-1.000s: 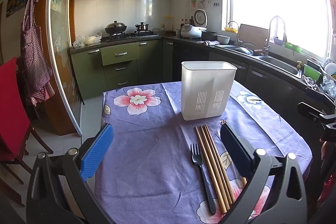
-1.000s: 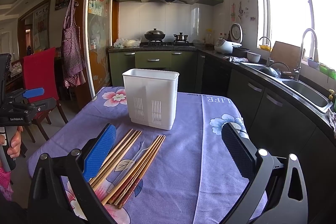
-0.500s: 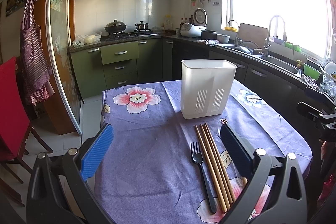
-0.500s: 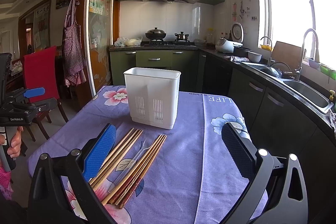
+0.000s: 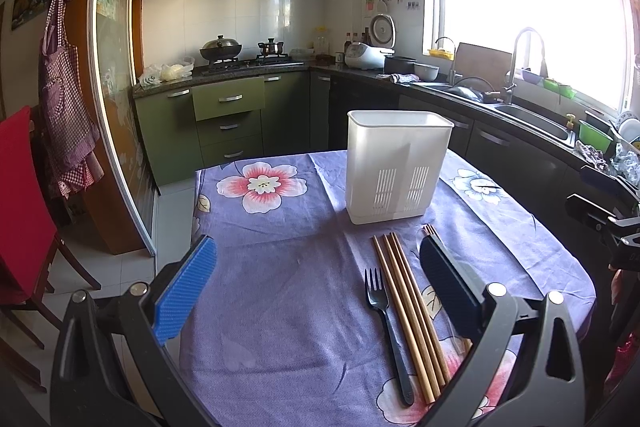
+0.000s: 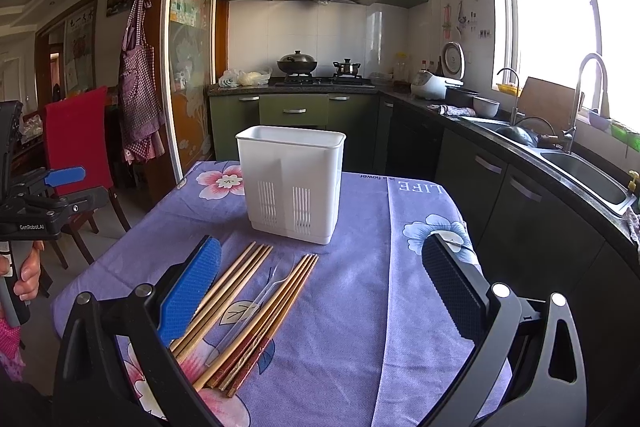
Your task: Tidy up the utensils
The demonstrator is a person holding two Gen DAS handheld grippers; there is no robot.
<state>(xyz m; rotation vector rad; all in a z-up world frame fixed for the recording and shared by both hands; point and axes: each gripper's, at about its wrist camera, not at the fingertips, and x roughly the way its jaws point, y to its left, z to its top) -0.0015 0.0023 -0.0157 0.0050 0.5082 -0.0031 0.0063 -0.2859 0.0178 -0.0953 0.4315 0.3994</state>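
Note:
A white slotted utensil holder [image 5: 396, 169] [image 6: 294, 183] stands upright on the purple flowered tablecloth. In front of it lie a dark fork [image 5: 386, 327], a bundle of wooden chopsticks [image 5: 408, 311] [image 6: 230, 293], a clear plastic utensil [image 6: 250, 311] and a second chopstick bundle [image 6: 272, 315]. My left gripper [image 5: 316, 287] hovers open over the cloth, its right finger above the chopsticks. My right gripper [image 6: 320, 291] is open too, its blue left finger over the first chopstick bundle. Neither holds anything.
The table's edges [image 5: 576, 275] drop off to the right and left. A red chair [image 6: 76, 135] stands at the left, and a hand [image 6: 28, 273] holds the other gripper's handle. Dark kitchen cabinets and a sink [image 6: 584, 171] run along the right.
Both grippers have crept slightly forward and stayed open. The utensils and the holder have not moved.

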